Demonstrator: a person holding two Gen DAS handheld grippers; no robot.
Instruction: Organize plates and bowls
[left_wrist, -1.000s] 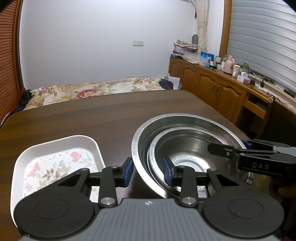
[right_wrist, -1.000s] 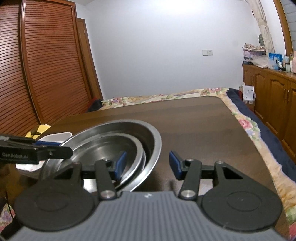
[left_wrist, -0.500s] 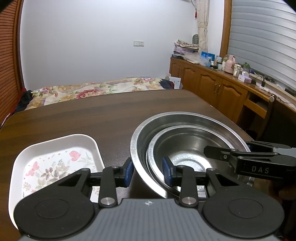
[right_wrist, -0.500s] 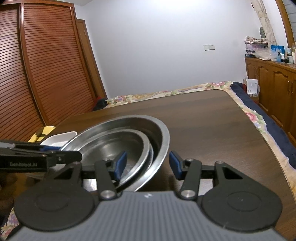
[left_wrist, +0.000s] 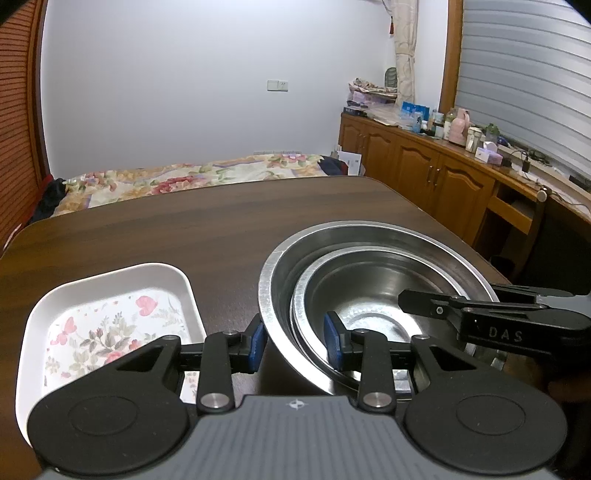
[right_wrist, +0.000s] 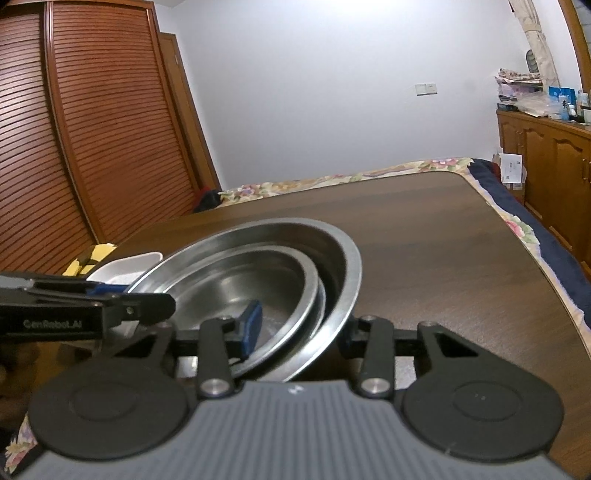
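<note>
Both grippers are at the shiny metal bowls near the front edge of the tabletop. Left gripper has its fingers apart, one blue pad outside the big bowl and one inside the small bowl, so both rims sit in the gap; I cannot tell if the pads press on the metal yet. Right gripper does the same on the other side, with one pad inside and the other finger mostly hidden behind the big bowl's wall. The small bowl already sits inside the big one, so I think the stacking of bowls is done. The white flowery tray lies alone, just beside the bowls toward the front left corner, so it likely has to be sorted next. Both grippers point forward, low and flat over the table.
</note>
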